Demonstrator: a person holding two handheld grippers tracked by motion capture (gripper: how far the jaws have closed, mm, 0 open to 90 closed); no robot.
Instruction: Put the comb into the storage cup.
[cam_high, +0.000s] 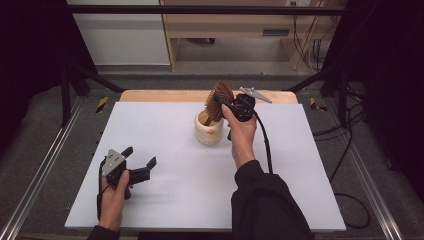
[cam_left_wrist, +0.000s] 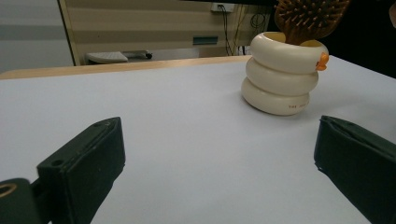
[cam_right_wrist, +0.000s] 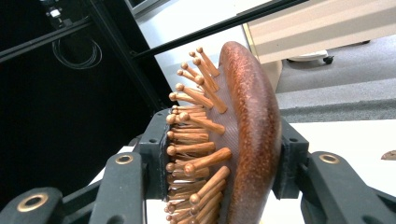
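The right gripper (cam_high: 220, 106) has its fingers (cam_right_wrist: 154, 149) pinching the head of a wooden hairbrush (cam_right_wrist: 247, 135): one pad bears on the bristle side, the other on the smooth brown back. The fingers stand partly spread, as wide as the brush head is thick. In the high view the brush (cam_high: 218, 101) stands tilted above the far middle of the worktop, its lower end down inside a cream holder (cam_high: 208, 130) made of three stacked rings with a small orange mark on its rim. The right hand (cam_high: 241, 131) grips the tool just right of the holder.

The left gripper (cam_high: 139, 159) hovers low over the near left of the worktop, well apart from the holder, with its fingers (cam_left_wrist: 84, 163) spread wide and nothing between them. The left gripper view looks across the bare surface to the holder (cam_left_wrist: 282, 74) and the brush (cam_left_wrist: 310, 18) sticking out of it.

The worktop (cam_high: 165, 200) is a white sheet on a wooden board whose edge shows at the far side. It stands inside a black frame on a grey floor, with pale cabinets and loose cables beyond.

Count: one brush, one holder, two grippers.
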